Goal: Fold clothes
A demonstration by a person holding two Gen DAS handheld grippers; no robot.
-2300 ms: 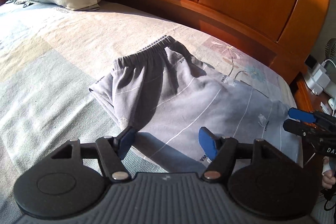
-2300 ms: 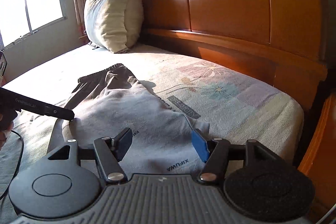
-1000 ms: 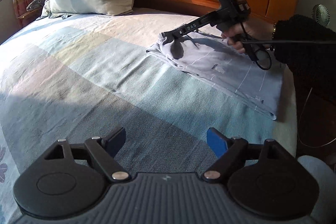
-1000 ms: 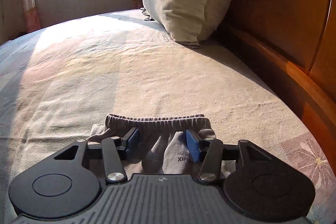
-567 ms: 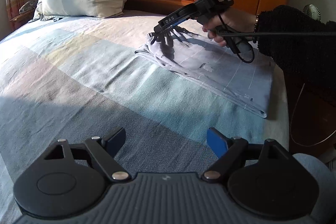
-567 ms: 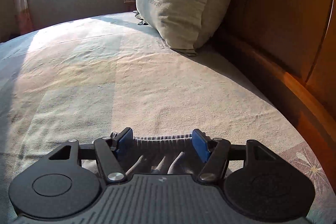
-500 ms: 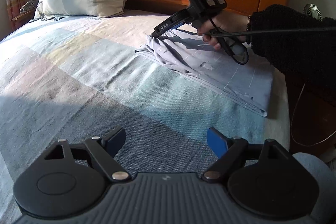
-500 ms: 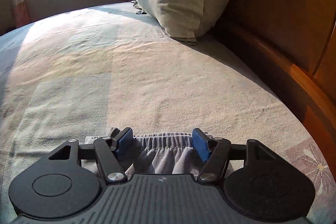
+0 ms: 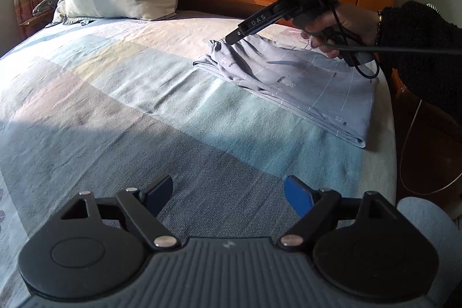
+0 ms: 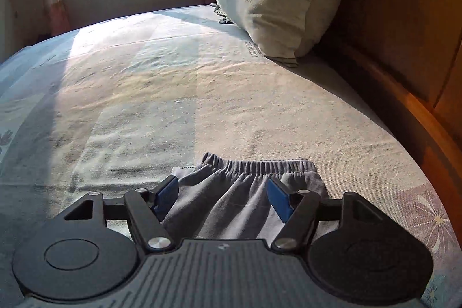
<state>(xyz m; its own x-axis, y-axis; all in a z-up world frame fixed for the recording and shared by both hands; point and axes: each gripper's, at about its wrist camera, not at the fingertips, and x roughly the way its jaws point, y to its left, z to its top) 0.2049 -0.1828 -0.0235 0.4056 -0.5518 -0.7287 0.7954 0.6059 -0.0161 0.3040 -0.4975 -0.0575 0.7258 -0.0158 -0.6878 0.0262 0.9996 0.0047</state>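
Showing waistband (image 10: 254, 165) | left view: folded trousers (image 9: 291, 80), hand (image 9: 343, 25)

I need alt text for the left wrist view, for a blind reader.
Folded grey trousers lie near the bed's far corner; the right tongs, hand-held, hover open over the waistband. The left tongs are open above bare sheet.

right gripper (image 9: 232, 38): black, "DAS" lettering | sleeve (image 9: 418, 48): black, fuzzy | pads: blue
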